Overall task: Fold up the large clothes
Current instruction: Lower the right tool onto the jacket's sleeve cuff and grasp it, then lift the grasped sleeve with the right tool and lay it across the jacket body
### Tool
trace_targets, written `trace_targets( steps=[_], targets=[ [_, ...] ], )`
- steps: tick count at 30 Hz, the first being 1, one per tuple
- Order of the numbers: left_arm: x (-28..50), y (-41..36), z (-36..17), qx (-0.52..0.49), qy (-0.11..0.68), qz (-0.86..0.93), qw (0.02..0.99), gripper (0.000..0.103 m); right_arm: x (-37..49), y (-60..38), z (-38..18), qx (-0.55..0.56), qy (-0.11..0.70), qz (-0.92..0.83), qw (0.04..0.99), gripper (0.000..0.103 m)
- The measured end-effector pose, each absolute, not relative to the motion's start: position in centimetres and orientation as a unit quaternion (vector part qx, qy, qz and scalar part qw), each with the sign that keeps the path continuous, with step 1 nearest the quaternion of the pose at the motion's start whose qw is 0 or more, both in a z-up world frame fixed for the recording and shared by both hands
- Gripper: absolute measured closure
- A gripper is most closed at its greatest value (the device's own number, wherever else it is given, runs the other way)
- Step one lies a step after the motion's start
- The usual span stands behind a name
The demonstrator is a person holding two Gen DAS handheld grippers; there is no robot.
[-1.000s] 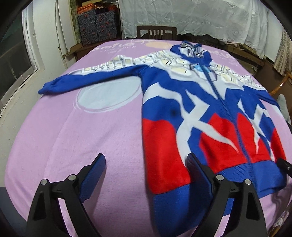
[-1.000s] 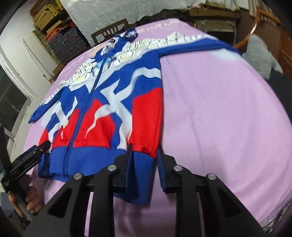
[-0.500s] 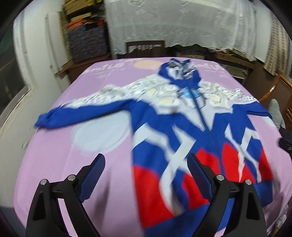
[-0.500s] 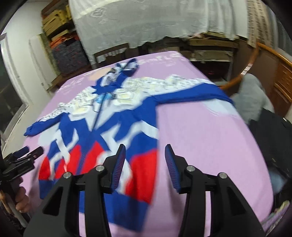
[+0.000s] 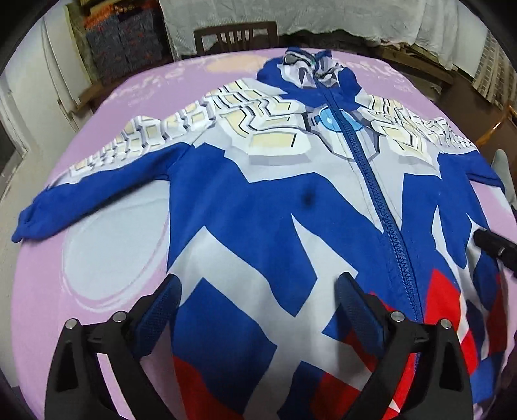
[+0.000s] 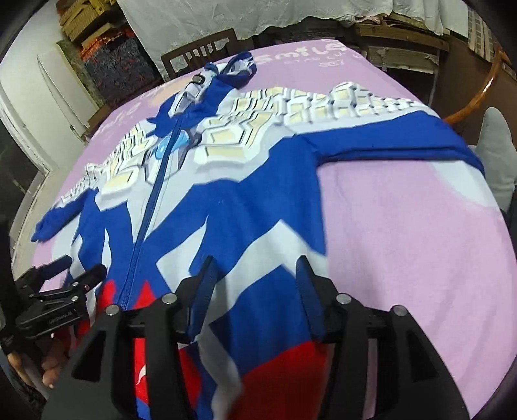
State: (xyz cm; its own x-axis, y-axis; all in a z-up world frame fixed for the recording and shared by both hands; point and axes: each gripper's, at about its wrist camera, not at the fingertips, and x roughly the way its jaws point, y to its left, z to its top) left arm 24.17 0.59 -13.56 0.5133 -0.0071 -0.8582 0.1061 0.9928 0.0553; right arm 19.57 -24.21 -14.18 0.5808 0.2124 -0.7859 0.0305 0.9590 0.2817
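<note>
A blue, white and red zip-up hooded jacket (image 5: pixel 274 206) lies flat, front up, on a pink blanket (image 5: pixel 97 265), sleeves spread to both sides. It also shows in the right wrist view (image 6: pixel 226 200). My left gripper (image 5: pixel 258 297) is open and empty, hovering over the jacket's left side near the blanket edge of the body. My right gripper (image 6: pixel 255 274) is open and empty over the jacket's right side. The left sleeve (image 5: pixel 97 181) and the right sleeve (image 6: pixel 387 135) lie stretched out. The hem is hidden under the grippers.
A wooden chair (image 5: pixel 236 37) stands behind the far edge of the blanket. Stacked boxes (image 5: pixel 122 45) and a white draped cloth (image 5: pixel 323 16) are behind it. A grey garment (image 6: pixel 497 155) lies at the right. The left gripper shows in the right wrist view (image 6: pixel 61 290).
The right gripper let go of the hem and opened. Both grippers rose, then moved forward over the jacket's body, which now fills both views.
</note>
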Motion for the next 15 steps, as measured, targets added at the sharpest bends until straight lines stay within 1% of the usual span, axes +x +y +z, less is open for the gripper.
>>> trace_targets(
  steps=[3, 4, 7, 10, 15],
  targets=[
    [24.7, 0.8, -11.5, 0.059, 0.464, -0.019, 0.884, 0.005, 20.1, -28.4, -12.0, 0.191, 0.416, 0.022, 0.889, 0.050],
    [25.0, 0.7, -10.8, 0.063, 0.456, -0.014, 0.888, 0.005, 20.2, -29.8, -11.5, 0.212, 0.406, 0.012, 0.889, 0.047],
    [26.6, 0.1, -9.5, 0.064, 0.441, -0.007, 0.895, 0.004, 20.5, -35.1, -11.1, 0.298, 0.375, -0.015, 0.878, 0.047],
    [28.5, -0.8, -9.9, 0.067, 0.445, -0.003, 0.893, 0.004, 20.3, -40.1, -12.3, 0.383, 0.368, -0.036, 0.847, 0.047],
    [30.1, -0.9, -12.4, 0.062, 0.461, 0.007, 0.885, 0.004, 19.3, -45.0, -14.3, 0.466, 0.356, -0.064, 0.807, 0.046]
  ],
)
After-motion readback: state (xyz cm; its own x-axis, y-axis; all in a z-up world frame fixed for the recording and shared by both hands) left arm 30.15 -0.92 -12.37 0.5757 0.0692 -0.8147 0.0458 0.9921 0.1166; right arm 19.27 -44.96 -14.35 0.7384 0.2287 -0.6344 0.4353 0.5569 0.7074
